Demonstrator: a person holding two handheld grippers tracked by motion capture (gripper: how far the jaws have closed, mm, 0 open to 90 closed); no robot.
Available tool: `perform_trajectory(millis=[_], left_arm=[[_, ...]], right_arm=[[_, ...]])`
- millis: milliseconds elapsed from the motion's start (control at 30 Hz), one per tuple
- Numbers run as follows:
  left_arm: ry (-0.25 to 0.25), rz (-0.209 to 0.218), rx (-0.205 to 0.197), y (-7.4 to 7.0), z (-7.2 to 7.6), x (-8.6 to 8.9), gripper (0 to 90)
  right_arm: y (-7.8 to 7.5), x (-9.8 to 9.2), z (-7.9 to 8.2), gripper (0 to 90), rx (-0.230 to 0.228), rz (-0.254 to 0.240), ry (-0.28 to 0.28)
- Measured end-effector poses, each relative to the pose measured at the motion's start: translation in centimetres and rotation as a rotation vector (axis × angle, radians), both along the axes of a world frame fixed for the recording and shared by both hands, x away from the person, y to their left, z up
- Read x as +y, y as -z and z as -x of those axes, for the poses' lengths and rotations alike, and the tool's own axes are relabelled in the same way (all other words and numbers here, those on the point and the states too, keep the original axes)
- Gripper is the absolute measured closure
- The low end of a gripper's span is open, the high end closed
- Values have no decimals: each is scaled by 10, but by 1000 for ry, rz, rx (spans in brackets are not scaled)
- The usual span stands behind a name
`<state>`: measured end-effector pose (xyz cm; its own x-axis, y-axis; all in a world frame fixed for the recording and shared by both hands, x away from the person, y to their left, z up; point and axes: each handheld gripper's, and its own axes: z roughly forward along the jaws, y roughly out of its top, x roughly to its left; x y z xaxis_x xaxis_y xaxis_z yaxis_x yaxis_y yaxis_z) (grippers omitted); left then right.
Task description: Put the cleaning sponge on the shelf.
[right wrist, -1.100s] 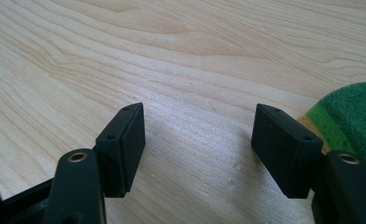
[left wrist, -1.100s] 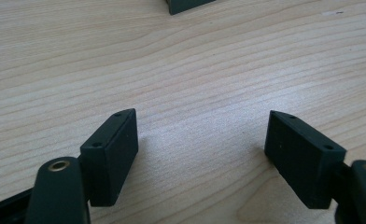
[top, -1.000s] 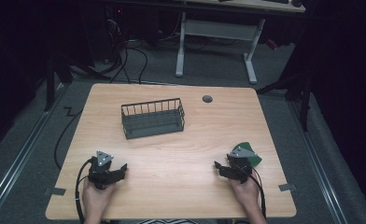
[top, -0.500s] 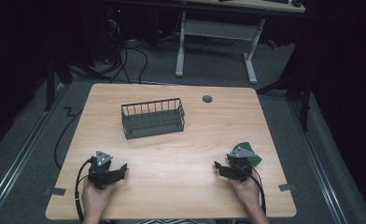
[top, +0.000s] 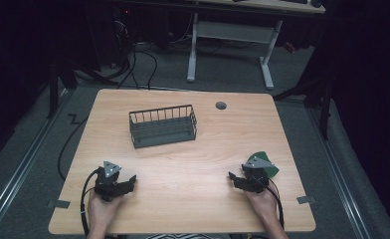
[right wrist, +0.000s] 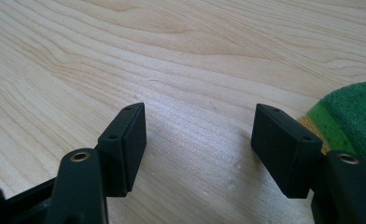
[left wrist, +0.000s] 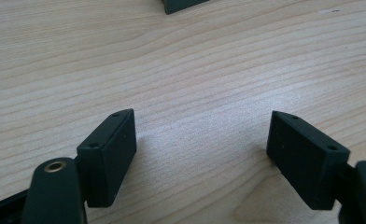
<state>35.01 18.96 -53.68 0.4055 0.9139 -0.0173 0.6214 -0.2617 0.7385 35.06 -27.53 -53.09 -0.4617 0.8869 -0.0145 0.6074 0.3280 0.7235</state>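
Desk (top: 183,164): light wood top, grommet hole (top: 221,105) near its far edge; wide bare wood across the middle and between the two hands.

Wire basket (top: 163,126): dark, rectangular, standing upright on the far-left half of the desk, long axis running roughly left to right with its right end tipped slightly away; well apart from both grippers, with free room on all sides.

Left gripper (top: 128,182): resting at the near-left edge, fingers (left wrist: 109,154) spread wide over bare wood, gripping nothing.

Right gripper (top: 233,178): resting at the near-right edge, pointing toward desk centre, fingers (right wrist: 125,144) likewise wide apart and empty.

Sponge (right wrist: 354,119): green with a yellow layer, lying just beside the right gripper on its outer side, near the desk's right edge, outside the fingers.
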Motion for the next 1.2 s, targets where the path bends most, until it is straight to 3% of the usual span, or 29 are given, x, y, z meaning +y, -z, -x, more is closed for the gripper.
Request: perform_trajectory(millis=[333, 467, 500, 700, 933, 1100, 1200], left_arm=[[4, 1, 1, 0, 0, 0, 232], [0, 10, 1, -1, 0, 2, 274], [-1, 36, 9, -2, -1, 4, 302], [-6, 49, 11, -4, -1, 7, 306], [-16, 66, 2, -10, -1, 10, 321], [-15, 104, 2, -21, -4, 10, 338], [-14, 97, -2, -26, -7, 8, 344]], right_arm=[[0, 1, 1, 355, 0, 2, 6], [-1, 0, 2, 396, -3, 0, 6], [-2, -1, 2, 405, -5, -10, 8], [-10, -6, 4, 428, -30, -68, 18], [-18, -5, 1, 461, -47, -85, 0], [-25, -3, -4, 500, -56, -116, -19], [-31, -2, -6, 511, -56, -133, -24]])
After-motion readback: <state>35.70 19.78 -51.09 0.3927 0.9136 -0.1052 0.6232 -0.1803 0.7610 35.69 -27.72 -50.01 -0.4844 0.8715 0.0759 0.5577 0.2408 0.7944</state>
